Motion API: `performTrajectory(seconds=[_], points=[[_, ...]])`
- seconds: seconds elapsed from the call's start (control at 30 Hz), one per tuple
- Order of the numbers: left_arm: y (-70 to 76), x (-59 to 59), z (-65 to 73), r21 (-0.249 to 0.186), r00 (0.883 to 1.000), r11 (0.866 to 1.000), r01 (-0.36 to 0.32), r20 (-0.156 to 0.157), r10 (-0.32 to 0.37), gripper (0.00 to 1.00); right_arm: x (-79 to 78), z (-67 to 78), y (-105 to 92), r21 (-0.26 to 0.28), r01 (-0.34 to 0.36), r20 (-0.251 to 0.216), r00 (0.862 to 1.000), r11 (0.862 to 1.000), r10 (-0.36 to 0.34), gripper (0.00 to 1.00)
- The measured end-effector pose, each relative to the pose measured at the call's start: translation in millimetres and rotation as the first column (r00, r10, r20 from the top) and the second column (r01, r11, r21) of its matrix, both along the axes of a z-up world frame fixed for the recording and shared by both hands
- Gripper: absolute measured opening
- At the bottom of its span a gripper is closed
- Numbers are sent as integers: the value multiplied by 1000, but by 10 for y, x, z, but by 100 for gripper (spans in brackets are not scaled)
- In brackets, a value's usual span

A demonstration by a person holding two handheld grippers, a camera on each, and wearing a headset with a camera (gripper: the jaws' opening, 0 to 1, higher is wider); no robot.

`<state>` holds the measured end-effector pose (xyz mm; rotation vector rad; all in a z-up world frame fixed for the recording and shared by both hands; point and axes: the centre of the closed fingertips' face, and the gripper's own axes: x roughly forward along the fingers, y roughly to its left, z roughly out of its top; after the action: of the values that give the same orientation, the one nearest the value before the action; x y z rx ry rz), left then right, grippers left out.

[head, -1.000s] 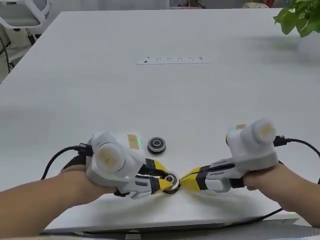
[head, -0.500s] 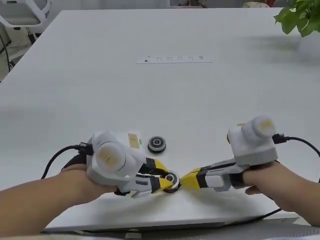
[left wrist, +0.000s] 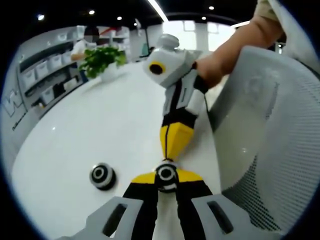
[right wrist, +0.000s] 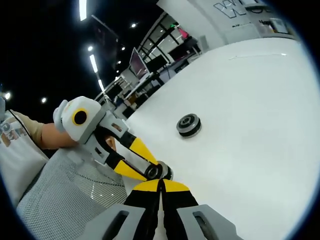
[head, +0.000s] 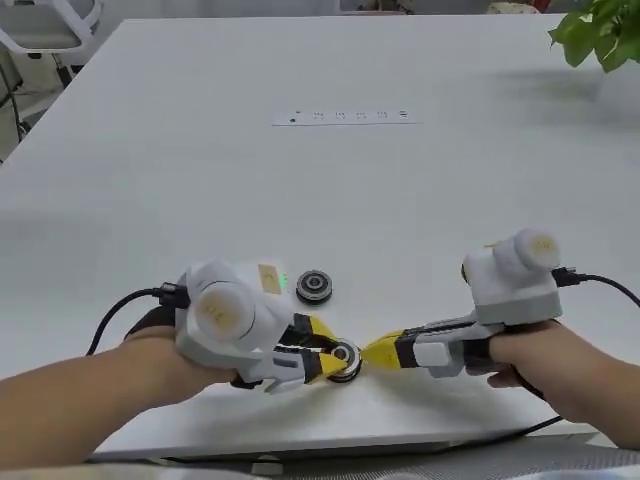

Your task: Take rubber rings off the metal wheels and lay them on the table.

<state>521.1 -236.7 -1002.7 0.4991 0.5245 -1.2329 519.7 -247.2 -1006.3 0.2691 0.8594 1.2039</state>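
A small metal wheel with a black rubber ring (head: 346,356) is clamped between the yellow-tipped jaws of my left gripper (head: 334,360), just above the table's front edge. In the left gripper view the wheel (left wrist: 166,172) sits between the two tips. My right gripper (head: 372,352) comes in from the right with its jaws together, tips against the wheel's rim (right wrist: 159,171). Whether they pinch the ring is hidden. A second ringed wheel (head: 314,285) lies flat on the table behind the left gripper, also seen as the wheel (right wrist: 189,125) in the right gripper view.
The white table (head: 400,200) stretches far back, with a flush socket strip (head: 345,118) in its middle and a green plant (head: 600,35) at the back right. Both grippers trail cables. A white mesh chair (left wrist: 270,140) stands just past the front edge.
The right gripper's body has shifted slightly right and up while its tips stay at the wheel. The left gripper and both wheels have hardly moved.
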Motion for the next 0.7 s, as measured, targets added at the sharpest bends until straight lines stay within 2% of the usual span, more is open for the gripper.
performTrajectory(seconds=[0.7], points=[[-2, 1, -7, 11, 1000, 1000, -5, -1, 5, 13, -61, 89, 72, 33, 1, -20, 1000, 999, 0, 0]])
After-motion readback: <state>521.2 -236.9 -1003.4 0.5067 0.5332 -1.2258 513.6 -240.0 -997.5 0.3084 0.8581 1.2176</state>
